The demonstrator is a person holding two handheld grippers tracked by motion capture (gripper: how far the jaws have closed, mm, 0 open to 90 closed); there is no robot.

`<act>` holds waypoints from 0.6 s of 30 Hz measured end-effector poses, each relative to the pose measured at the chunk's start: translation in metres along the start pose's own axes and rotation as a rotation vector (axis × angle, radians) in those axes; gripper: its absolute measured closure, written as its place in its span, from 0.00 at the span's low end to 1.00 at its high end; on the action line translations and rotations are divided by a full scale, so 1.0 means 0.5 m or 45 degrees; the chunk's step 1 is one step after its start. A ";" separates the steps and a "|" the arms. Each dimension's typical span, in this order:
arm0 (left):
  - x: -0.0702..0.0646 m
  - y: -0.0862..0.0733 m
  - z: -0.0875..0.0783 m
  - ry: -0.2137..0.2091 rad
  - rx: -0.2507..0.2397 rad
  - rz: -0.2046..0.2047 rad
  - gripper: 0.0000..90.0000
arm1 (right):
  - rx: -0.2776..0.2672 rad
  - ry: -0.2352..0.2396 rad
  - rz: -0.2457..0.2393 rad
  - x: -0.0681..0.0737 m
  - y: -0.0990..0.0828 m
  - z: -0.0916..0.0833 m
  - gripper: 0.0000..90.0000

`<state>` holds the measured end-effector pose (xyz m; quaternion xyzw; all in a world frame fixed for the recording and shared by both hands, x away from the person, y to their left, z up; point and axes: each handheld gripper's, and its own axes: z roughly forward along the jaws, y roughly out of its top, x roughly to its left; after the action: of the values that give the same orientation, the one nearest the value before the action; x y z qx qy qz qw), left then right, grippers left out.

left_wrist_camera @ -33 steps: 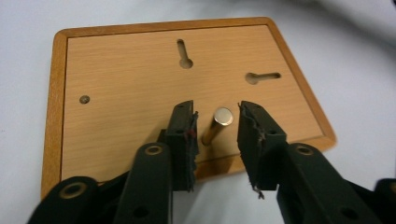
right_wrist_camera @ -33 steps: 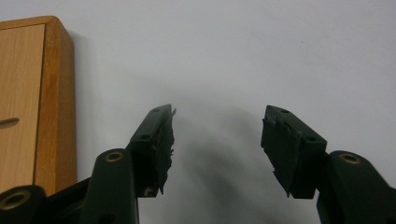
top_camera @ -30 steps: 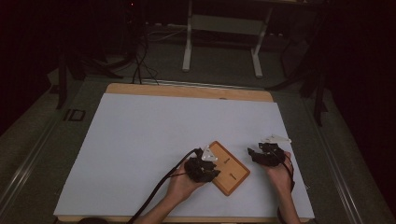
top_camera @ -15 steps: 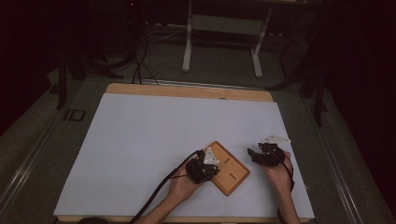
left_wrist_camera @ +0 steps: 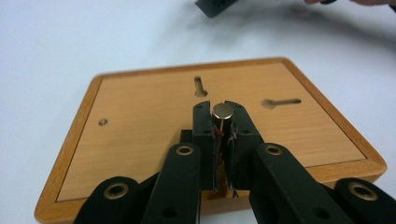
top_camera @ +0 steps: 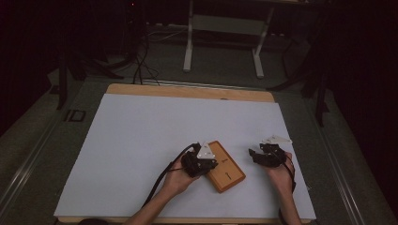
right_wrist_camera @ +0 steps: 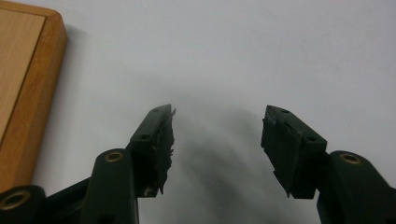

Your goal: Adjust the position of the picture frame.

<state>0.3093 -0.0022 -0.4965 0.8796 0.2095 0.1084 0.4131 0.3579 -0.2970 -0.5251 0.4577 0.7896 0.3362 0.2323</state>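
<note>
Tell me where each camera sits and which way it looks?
High view: above the table, looking forward and down at both hands, left gripper, right gripper.
Left gripper view: rides that gripper; jaws shut on a metal peg over the wooden board.
Right gripper view: jaws open above the white table cover.
All share the board.

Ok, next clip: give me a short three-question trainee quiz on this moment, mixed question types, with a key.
1. True or false: the left gripper is shut on a small metal peg.
2. Where do the right gripper's jaws stand?
A. open over the bare white table cover
B. clamped on the board's edge
C. shut on a peg
3. Fill in: the wooden board shows two long slots and one small round ____ .

Key
1. True; the jaws have just been closing, and the peg stands between the pads.
2. A
3. hole
</note>
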 end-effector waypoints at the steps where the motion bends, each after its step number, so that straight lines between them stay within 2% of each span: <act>1: 0.002 0.002 -0.003 -0.004 -0.003 0.007 0.94 | 0.001 0.000 0.001 0.000 0.000 0.000 0.48; 3: 0.003 0.004 -0.005 0.002 -0.012 0.012 0.94 | 0.002 0.001 0.002 0.001 0.000 0.000 0.48; 4: 0.004 0.007 -0.010 0.018 -0.019 0.033 0.94 | 0.001 0.001 0.000 0.000 0.000 0.000 0.48; 10: 0.010 0.013 -0.018 0.026 -0.025 0.054 0.94 | 0.001 0.002 -0.002 0.001 0.000 0.001 0.47; 14: 0.014 0.012 -0.024 0.023 -0.022 0.065 0.94 | 0.001 0.002 -0.001 0.000 0.000 0.001 0.47; 18: 0.025 -0.001 -0.043 -0.010 -0.032 0.074 0.94 | 0.004 0.002 -0.002 0.000 -0.001 0.001 0.47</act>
<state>0.3125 0.0184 -0.4829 0.8805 0.1809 0.1193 0.4216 0.3581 -0.2968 -0.5258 0.4571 0.7908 0.3351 0.2311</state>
